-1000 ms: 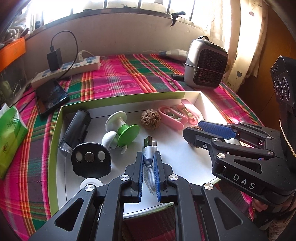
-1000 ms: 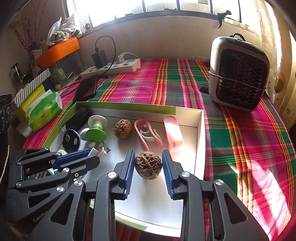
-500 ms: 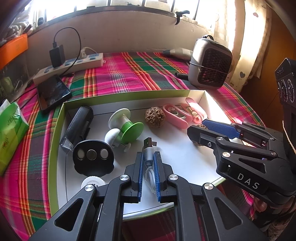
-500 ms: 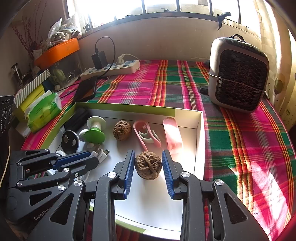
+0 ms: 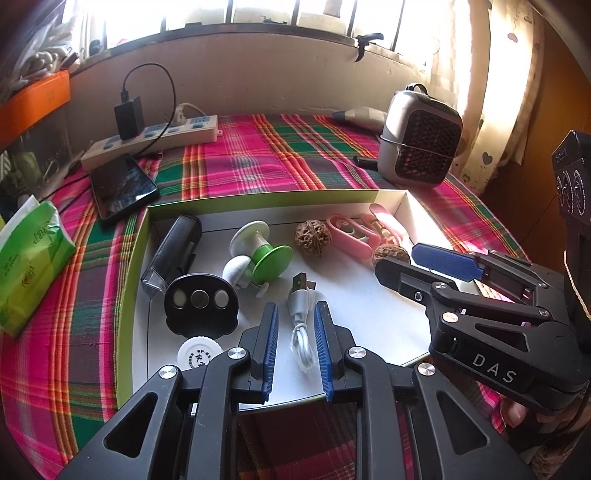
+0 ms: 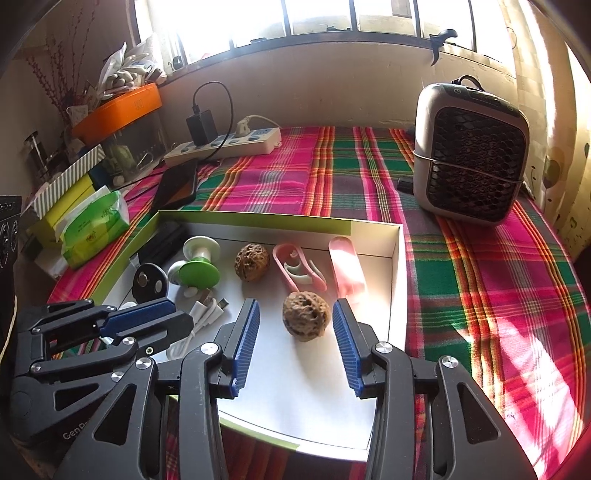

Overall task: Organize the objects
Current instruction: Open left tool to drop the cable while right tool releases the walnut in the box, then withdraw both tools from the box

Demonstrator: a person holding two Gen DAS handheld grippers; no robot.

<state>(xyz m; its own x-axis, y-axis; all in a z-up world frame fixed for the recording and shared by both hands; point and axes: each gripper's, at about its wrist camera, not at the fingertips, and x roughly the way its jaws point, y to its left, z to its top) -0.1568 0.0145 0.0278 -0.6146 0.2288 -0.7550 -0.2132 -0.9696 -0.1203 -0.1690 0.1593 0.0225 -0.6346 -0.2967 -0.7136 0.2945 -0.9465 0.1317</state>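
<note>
Release step: my left tool (image 5: 295, 341) has just been opening off the cable (image 5: 301, 325), my right tool (image 6: 295, 345) off the walnut (image 6: 306, 320), both lying free in the tray (image 6: 400, 258). Next, lift both clear.

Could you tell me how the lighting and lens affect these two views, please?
Left wrist view: window blown out, edges bent by the fisheye, tray evenly lit. Right wrist view: the same overexposed window, with hard sun patches on the plaid cloth and the tray's right wall.
</note>
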